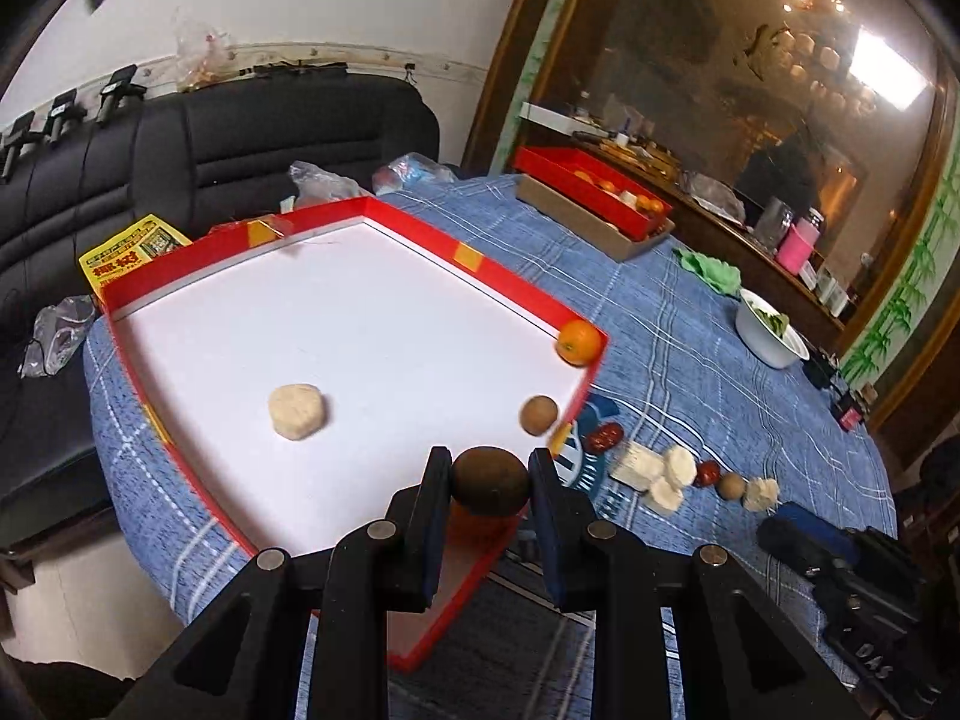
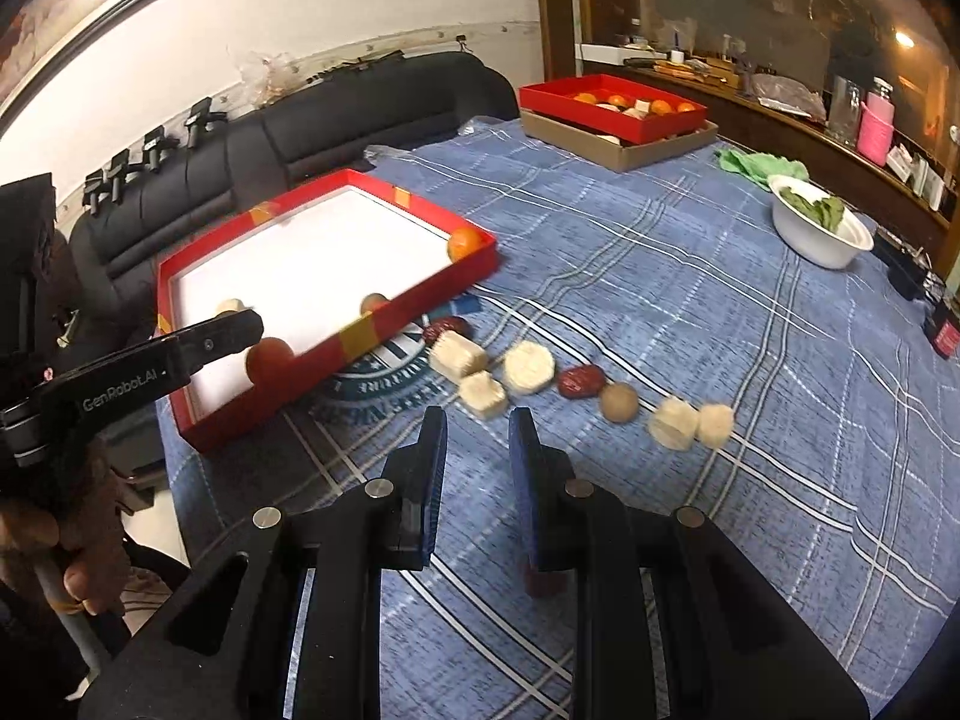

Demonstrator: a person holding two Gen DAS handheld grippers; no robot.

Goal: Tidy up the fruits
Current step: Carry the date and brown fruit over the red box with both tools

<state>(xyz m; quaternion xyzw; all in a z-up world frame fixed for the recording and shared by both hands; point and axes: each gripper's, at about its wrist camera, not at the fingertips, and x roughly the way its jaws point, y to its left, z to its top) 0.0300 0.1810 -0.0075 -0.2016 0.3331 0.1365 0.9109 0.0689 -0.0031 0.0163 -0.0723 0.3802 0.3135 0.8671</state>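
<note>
My left gripper [image 1: 489, 483] clamps a round brown fruit [image 1: 490, 482] above the near corner of the red-walled white-floored cardboard tray [image 1: 420, 243], which already holds three pieces, while my right gripper [image 2: 478, 438] hangs released, empty, and eight pieces wait beside the tray.

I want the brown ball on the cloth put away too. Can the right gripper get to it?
Probably yes. The right gripper is open and empty, and the small brown ball lies ahead of it on the blue cloth, nothing between them. The white pieces beside it leave room.
</note>
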